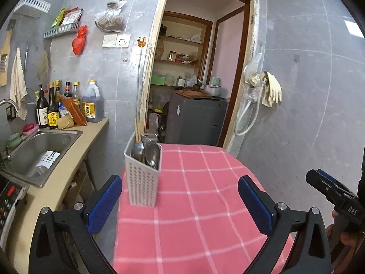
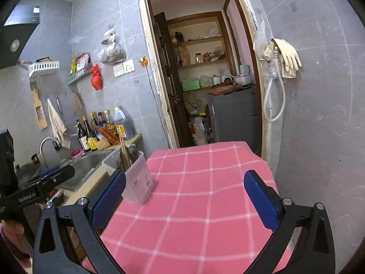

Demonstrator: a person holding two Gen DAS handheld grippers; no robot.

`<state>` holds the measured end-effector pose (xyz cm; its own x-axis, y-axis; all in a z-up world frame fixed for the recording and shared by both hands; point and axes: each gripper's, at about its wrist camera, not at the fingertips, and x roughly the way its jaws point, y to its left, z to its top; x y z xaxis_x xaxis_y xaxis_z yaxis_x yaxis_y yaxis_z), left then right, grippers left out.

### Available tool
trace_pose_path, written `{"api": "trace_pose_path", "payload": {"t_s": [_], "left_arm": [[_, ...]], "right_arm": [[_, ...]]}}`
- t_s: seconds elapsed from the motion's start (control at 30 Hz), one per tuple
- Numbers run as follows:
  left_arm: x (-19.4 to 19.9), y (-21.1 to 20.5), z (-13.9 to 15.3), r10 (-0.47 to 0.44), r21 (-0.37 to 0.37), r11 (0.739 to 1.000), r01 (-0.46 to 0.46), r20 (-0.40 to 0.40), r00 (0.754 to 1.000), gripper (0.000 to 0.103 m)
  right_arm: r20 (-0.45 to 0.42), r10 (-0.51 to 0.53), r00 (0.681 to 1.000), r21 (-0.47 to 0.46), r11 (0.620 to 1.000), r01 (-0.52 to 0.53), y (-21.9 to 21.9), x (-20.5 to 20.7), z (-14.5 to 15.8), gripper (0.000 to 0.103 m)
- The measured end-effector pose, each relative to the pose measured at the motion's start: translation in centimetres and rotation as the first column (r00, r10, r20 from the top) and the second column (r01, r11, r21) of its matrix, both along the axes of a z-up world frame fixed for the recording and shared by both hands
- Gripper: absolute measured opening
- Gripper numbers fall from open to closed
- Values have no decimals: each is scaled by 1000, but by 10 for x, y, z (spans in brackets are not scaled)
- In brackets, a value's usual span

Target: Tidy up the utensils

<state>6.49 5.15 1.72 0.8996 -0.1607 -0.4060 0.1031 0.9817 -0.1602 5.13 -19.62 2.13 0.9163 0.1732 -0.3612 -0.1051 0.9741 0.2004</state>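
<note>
A white perforated utensil holder [image 1: 142, 178] is standing upright on the counter [image 1: 205, 205], which is wearing a pink checked cloth; the holder is sitting near the cloth's left edge, toward the sink side. Spoons [image 1: 148, 154] and chopsticks [image 1: 138, 133] are standing inside the holder, the chopsticks rising above its rim. Nearer the camera than the holder, the left tongs [image 1: 180, 202] are hovering with both blue pads spread wide, pinching nothing. To the right of the holder, the right tongs [image 2: 184, 197] are likewise hanging fully spread and empty over the cloth. Left of the holder, a steel sink [image 1: 41, 150] is holding a second white perforated holder [image 1: 46, 161] lying on its side. Beyond the sink, sauce bottles [image 1: 66, 105] are standing against the grey tiled wall.
</note>
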Motion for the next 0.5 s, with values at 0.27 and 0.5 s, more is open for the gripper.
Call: {"api": "trace_pose_path", "payload": {"t_s": [0.27,0.5], "left_arm": [[-44,-24,-15,43,-15,999,-44,-30,999,102],[-62,-33,-21,73,-14,997,-74,-20,997,102]], "right_arm": [[14,-21,1000,-25,999,22,-27,-53,-11,102],[8,-30,1000,-31,999,31,-35,-74,-18,102]]}}
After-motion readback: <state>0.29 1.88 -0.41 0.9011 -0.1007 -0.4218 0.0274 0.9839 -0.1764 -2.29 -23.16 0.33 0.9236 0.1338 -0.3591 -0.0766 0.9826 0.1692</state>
